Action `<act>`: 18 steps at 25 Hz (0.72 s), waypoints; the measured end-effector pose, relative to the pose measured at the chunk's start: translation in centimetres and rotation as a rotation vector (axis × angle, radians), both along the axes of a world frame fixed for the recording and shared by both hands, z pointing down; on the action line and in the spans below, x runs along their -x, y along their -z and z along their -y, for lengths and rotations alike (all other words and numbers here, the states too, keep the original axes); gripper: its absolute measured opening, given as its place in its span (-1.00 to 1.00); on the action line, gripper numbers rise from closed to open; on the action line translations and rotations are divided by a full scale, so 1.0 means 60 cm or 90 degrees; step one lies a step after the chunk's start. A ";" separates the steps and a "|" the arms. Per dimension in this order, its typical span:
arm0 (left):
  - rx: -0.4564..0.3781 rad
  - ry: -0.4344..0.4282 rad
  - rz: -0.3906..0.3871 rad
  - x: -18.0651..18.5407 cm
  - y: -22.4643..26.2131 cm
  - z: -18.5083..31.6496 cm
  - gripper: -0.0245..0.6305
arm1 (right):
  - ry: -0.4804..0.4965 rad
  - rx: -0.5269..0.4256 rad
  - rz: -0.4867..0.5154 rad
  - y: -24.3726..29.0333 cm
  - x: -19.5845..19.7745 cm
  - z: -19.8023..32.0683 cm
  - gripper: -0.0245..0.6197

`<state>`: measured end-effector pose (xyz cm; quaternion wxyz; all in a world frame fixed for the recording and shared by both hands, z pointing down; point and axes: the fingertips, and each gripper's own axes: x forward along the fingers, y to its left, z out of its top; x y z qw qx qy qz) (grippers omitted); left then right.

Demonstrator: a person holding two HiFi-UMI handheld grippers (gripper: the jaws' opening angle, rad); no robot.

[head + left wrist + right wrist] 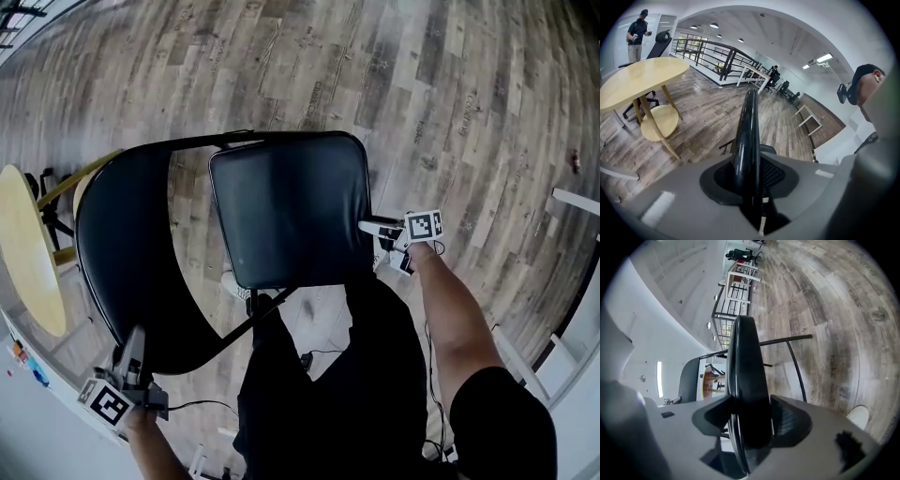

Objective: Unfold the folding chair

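Nearest the head camera is the person's dark-clothed body [356, 394]. Just beyond it the folding chair [141, 216] stands on the wooden floor [422, 84], beside a round yellow table [23, 244]. The chair is black: a curved backrest [117, 272] on the left, a square padded seat [291, 211] tilted partway down, and thin tube framing. The left gripper [134, 339] has the backrest's lower rim. The right gripper [367, 226] is at the seat's right edge.

In the left gripper view, the jaws stand about half closed, clamped on the thin, glossy backrest edge. That edge is probably stiff and a little slick.

In the right gripper view, the jaws are spread nearly as wide as they go around the thick seat edge, and the pads look to touch both faces. A frame tube [797, 366] curves away over the floor.

The chair is likely rigid and moderately heavy, with hinges that may bind or pinch. The cushion probably gives under pressure. Gripping the seat's side edge while the backrest rim is held firm seems sound.
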<state>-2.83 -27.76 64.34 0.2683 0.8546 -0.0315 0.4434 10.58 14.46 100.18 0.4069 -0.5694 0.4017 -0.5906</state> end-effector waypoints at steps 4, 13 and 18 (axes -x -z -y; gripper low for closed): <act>0.005 -0.010 0.001 -0.001 -0.012 -0.002 -0.63 | -0.008 -0.007 0.012 -0.013 0.006 -0.009 -0.16; 0.023 -0.031 -0.003 -0.011 -0.018 -0.005 -0.67 | 0.018 -0.032 -0.004 -0.008 -0.004 -0.006 -0.16; 0.040 -0.034 -0.005 -0.012 -0.019 -0.007 -0.68 | -0.002 -0.016 0.011 -0.014 -0.001 -0.010 -0.15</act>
